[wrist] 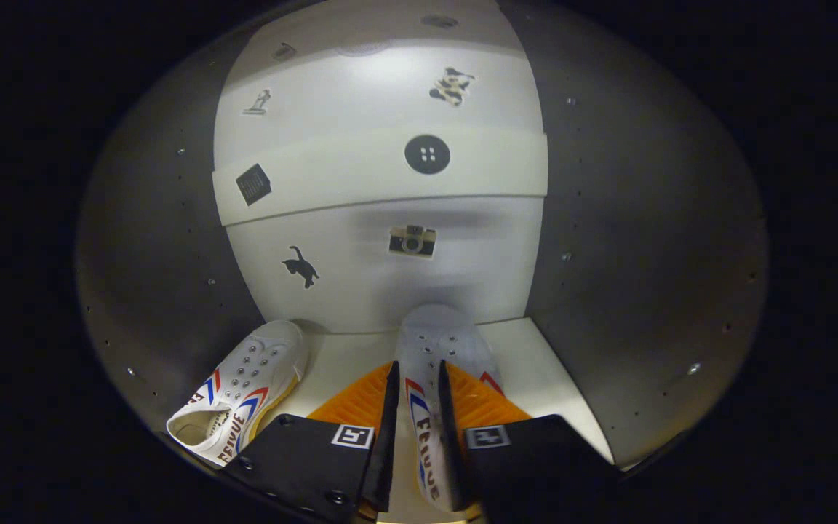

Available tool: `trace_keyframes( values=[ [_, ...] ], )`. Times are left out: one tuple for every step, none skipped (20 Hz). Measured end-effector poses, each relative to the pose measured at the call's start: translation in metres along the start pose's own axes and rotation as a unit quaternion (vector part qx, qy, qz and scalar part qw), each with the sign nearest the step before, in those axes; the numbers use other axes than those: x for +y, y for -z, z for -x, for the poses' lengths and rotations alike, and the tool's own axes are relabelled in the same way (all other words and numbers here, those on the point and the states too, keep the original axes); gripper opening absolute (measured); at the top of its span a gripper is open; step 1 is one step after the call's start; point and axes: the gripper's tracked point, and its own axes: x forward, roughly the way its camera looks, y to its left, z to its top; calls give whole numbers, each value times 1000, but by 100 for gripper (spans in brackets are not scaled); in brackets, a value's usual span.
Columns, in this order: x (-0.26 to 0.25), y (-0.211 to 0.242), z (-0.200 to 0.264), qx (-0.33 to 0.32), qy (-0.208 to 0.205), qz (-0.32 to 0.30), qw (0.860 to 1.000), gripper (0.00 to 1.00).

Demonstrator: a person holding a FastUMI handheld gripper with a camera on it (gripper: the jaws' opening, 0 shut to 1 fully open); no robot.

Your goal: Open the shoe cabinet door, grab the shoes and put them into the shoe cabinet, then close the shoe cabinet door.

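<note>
I am looking into the open shoe cabinet, with its white floor, grey side walls and a white back wall carrying small stickers. A white sneaker with red and blue stripes is held between my two fingers, toe pointing at the back wall. My gripper is shut on this sneaker's side wall, the orange-and-black fingers pressing from both sides. A second matching sneaker lies on the cabinet floor to the left of my fingers, toe toward the back, tilted slightly left.
A white shelf edge crosses the cabinet at mid height above the shoes. The left grey wall and right grey wall close in on both sides. Bare floor lies right of the held sneaker.
</note>
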Motion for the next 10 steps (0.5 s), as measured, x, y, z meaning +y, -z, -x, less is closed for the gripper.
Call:
trace_keyframes(
  values=[
    [5, -1, 11, -6, -7, 2, 1000, 57],
    [13, 0, 27, -14, -17, 5, 1000, 71],
    [17, 0, 44, -22, -21, 7, 1000, 85],
    [20, 1, 63, -36, -23, 6, 999, 99],
    [25, 0, 85, -52, -28, 5, 998, 99],
    [30, 0, 111, -69, -36, 6, 997, 99],
    [34, 1, 139, -87, -42, 10, 995, 99],
    [36, 2, 168, -106, -45, 15, 993, 99],
    [37, 4, 197, -124, -46, 17, 991, 99],
    [39, 7, 226, -142, -51, 17, 988, 99]
  ],
)
